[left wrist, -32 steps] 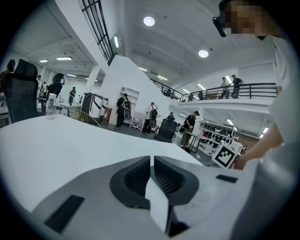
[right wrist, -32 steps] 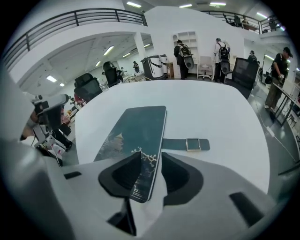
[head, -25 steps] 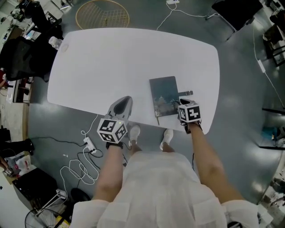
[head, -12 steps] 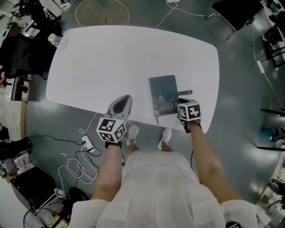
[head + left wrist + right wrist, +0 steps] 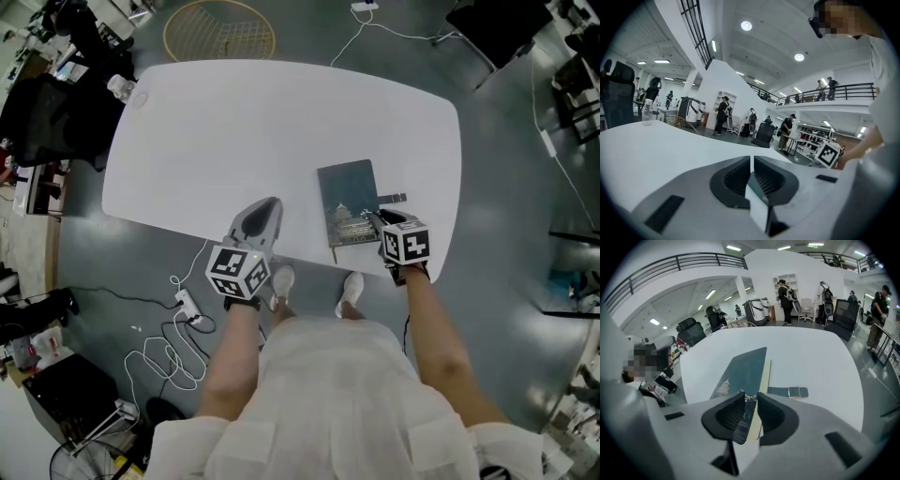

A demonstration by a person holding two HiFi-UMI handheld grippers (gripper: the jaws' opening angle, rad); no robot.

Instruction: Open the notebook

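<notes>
Two tongs are working at the desk (image 5: 234,122): the left tongs (image 5: 752,161) are hovering shut and empty at its near edge, while the right tongs (image 5: 750,399) are closing on the near corner of the cover (image 5: 745,369). The notebook (image 5: 347,202) is lying by the desk's near right edge, its strap (image 5: 392,198) loose beside it. With so thin a bite, the cover is risking slipping free or creasing, and the unpinned book is risking dragging off the edge. No writing is reading clearly; only a pale building drawing is showing on the cover
</notes>
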